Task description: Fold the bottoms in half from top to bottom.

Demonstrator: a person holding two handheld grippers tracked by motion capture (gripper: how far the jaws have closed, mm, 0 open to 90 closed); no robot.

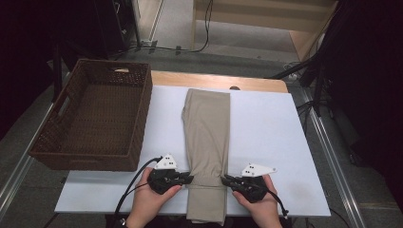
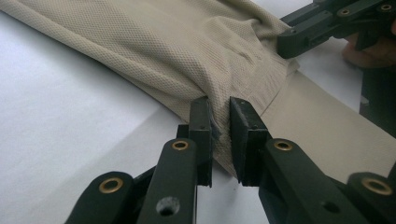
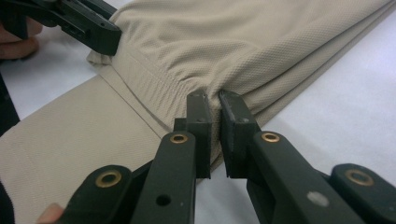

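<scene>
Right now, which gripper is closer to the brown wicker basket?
Left. The left gripper pinches the left edge of the beige garment, just below the basket's near right corner. The right gripper pinches the garment's opposite edge, farther from it.

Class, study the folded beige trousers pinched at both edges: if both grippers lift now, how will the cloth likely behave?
The beige trousers will probably sag: the thin knit already puckers where the left gripper and right gripper pinch it. They look light for their size. The folded layers may slide apart, since each gripper holds only an edge.
</scene>
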